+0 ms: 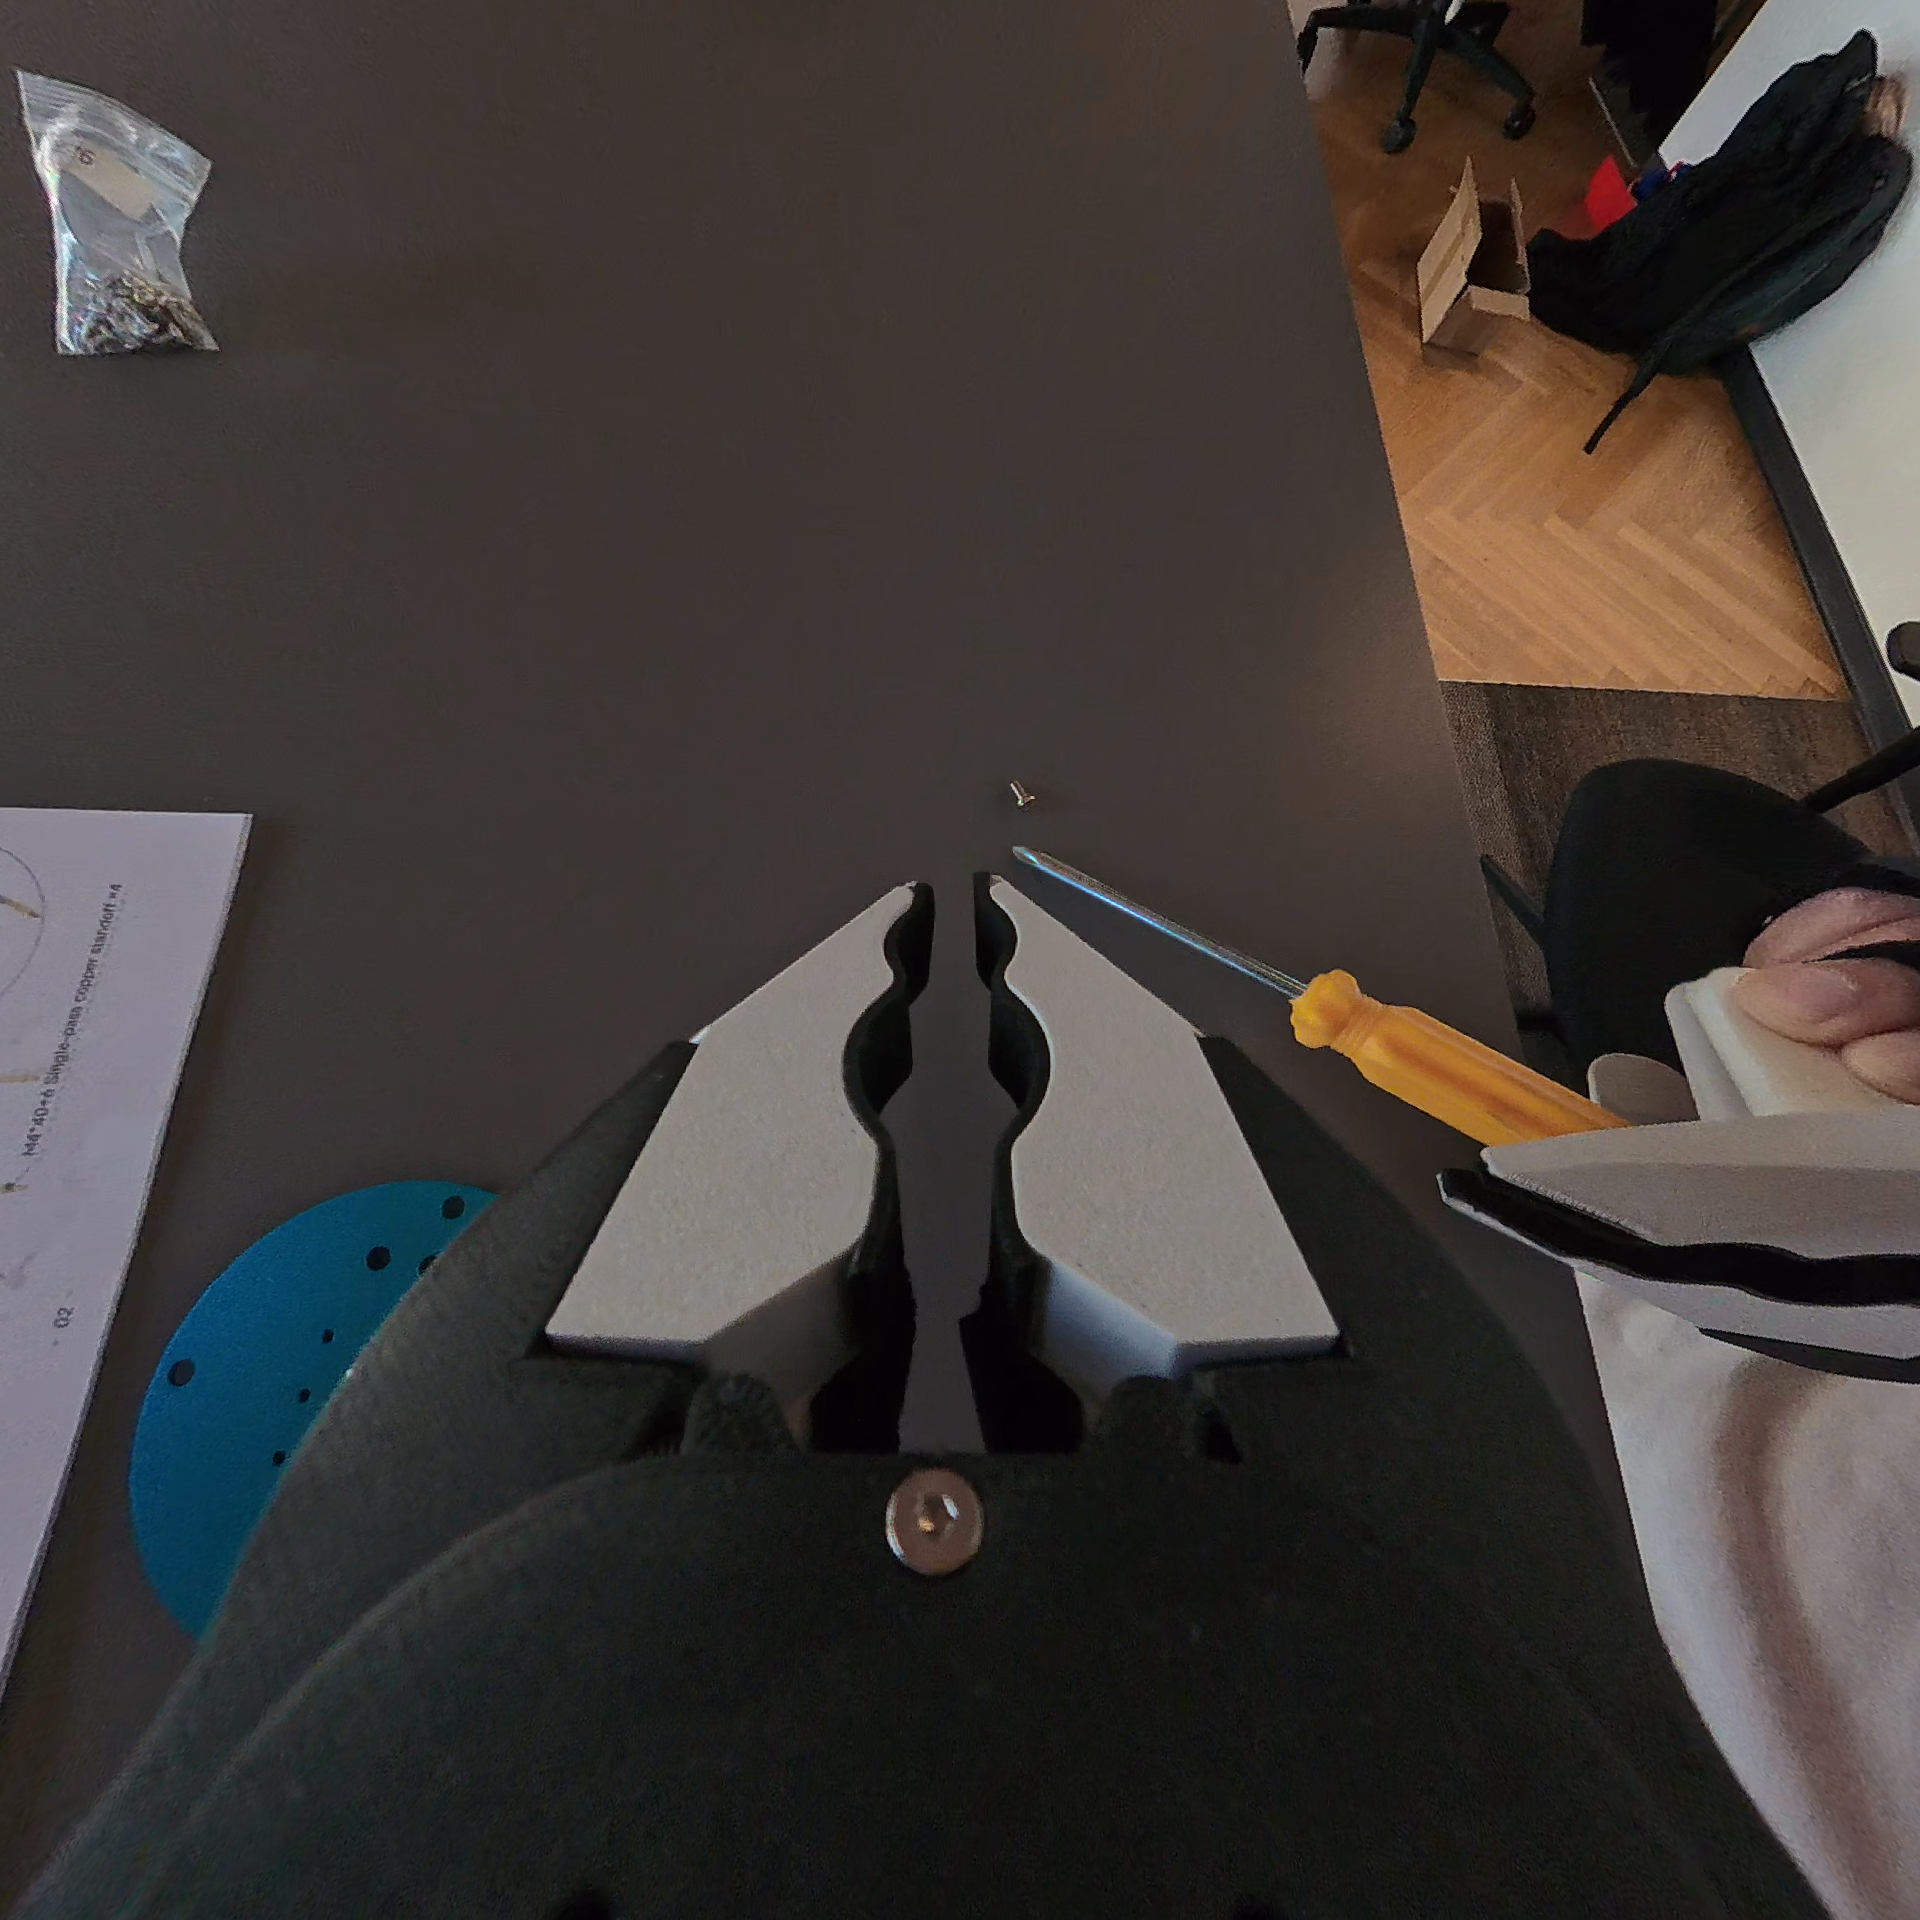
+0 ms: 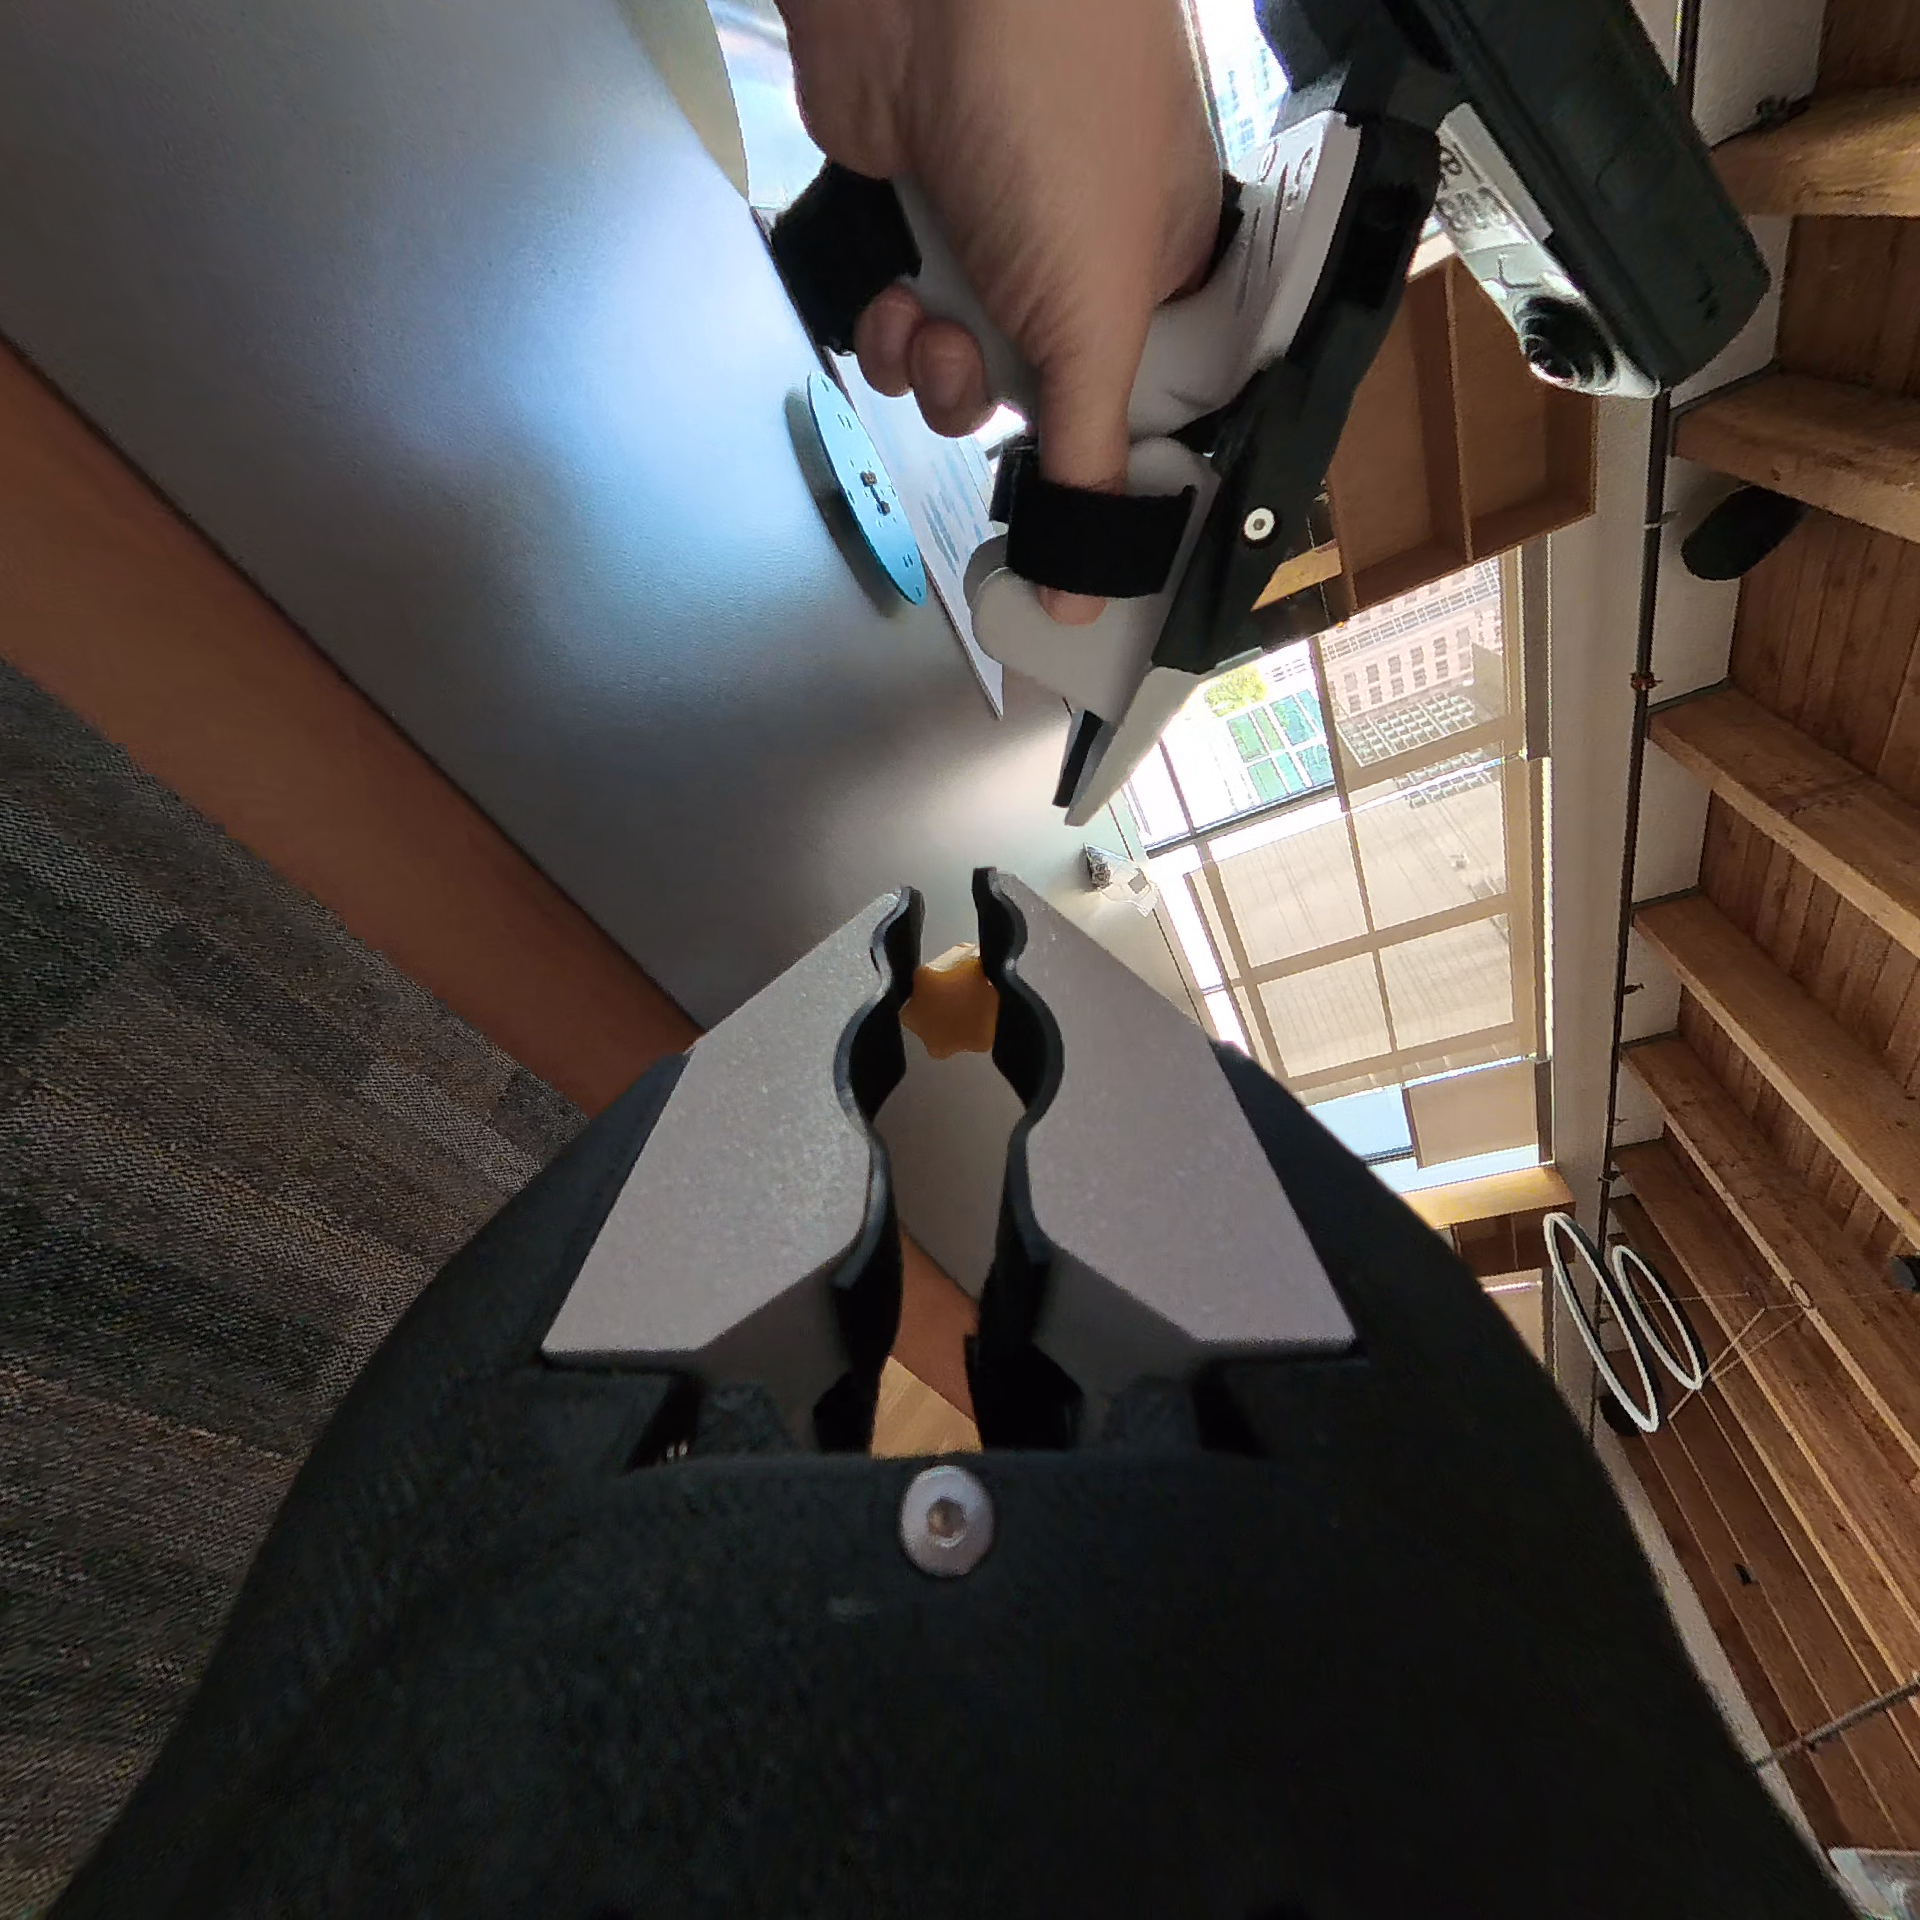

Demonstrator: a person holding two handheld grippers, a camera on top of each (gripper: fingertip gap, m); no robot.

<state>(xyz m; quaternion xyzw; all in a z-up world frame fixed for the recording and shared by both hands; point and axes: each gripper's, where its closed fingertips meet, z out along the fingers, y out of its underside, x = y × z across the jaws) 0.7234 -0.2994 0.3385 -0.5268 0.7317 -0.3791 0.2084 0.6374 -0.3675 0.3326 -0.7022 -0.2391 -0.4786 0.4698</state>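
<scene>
Clamping a ribbed yellow plastic screwdriver [image 2: 943, 1020], the right tool [image 2: 948, 902] grips; left tool [image 1: 953, 885] nearly closed, empty.

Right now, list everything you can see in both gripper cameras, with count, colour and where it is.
screwdriver: one, yellow handle, steel shaft, held by the right gripper, tip over the table near the screw
screw: one, silver, on the table just past the screwdriver tip
round plate: one, blue, drilled with holes, near left on the table
printed sheet: one, white, left edge of the table
zip bag: one, clear, small dark parts inside, far left
table: one, dark grey
cardboard box: one, brown, on the wooden floor
left gripper: nearly closed, empty, above the table
right gripper: shut on the screwdriver handle
</scene>
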